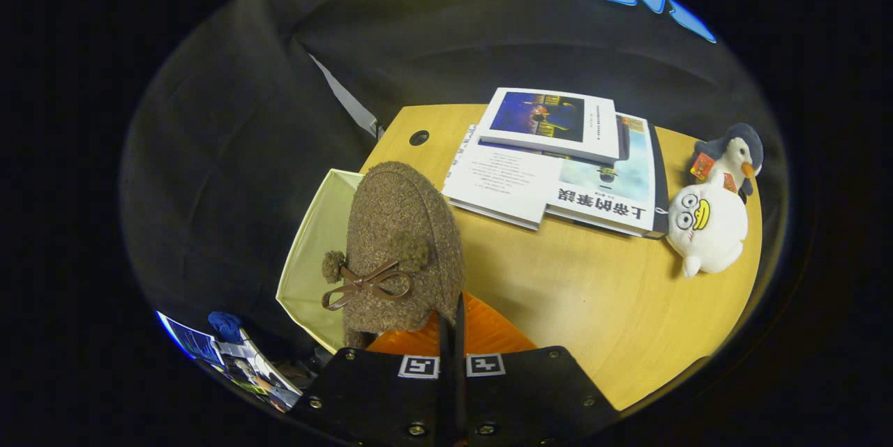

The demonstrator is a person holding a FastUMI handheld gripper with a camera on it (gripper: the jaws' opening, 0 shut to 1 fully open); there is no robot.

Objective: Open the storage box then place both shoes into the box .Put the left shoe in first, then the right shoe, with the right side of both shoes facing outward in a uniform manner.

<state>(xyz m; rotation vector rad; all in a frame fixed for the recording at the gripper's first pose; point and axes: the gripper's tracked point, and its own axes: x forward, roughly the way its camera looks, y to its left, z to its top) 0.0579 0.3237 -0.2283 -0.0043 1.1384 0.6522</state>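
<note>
Gripper view. The tongs (452,335) were drawn nearly together, their two fingers clamped on the rear of a brown fuzzy shoe (401,245), which was held raised with its toe pointing away from the fingers. A small brown bow (366,283) with two pompoms sat on the shoe's upper, facing the camera. Whether this was the left or the right shoe could not be told. Under and just left of the shoe lay the pale cream box (310,259), open at the top, set against the left edge of the wooden surface (593,293); the shoe hung over the box's right part and hid much of the opening. Beyond the shoe, toward the far side of the surface, several books (558,161) lay in an overlapping stack, the uppermost with a dark blue cover. A round cable hole (418,137) was cut in the surface just left of the books. To the right of the books rested a white duck plush (708,227), touching a grey penguin plush (736,154) behind it.
</note>
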